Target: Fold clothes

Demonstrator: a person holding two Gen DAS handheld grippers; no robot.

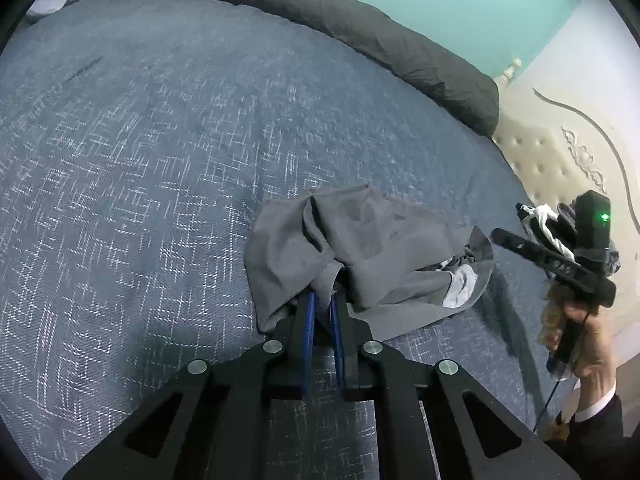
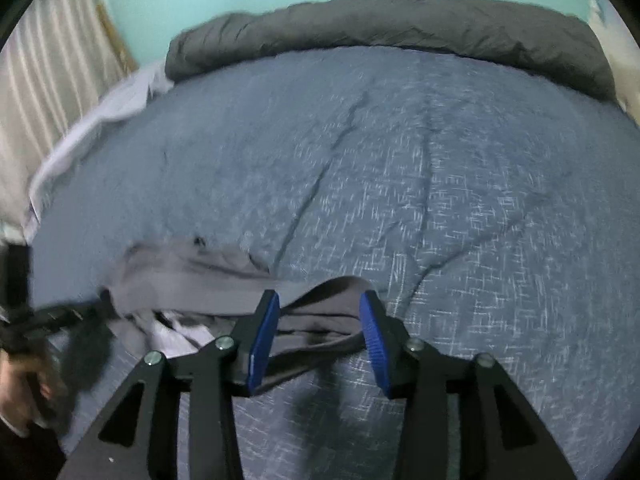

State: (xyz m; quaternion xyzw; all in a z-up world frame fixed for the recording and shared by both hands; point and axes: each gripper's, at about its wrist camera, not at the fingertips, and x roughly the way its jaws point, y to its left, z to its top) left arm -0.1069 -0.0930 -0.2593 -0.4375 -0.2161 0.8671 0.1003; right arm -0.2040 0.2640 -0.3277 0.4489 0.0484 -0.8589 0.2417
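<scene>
A crumpled grey garment point(image 1: 360, 240) with a white inner patch point(image 1: 464, 284) lies on the blue patterned bedspread point(image 1: 140, 160). My left gripper point(image 1: 322, 300) has its fingers close together, and its tips are tucked under the garment's near fold, pinching the cloth. In the right wrist view the same garment point(image 2: 192, 268) spreads to the left. A dark band of it runs beneath my right gripper point(image 2: 318, 308), whose blue pads stand wide apart without pressing on the cloth. The right gripper point(image 1: 504, 240), held by a person's hand point(image 1: 576, 320), hovers just right of the garment.
A rolled dark grey duvet point(image 2: 400, 24) lies along the bed's far edge against a turquoise wall. A cream tufted headboard point(image 1: 560, 168) stands on the right. A white sheet point(image 2: 100, 120) and a pale curtain point(image 2: 48, 100) are at the left. The left gripper point(image 2: 60, 316) appears blurred.
</scene>
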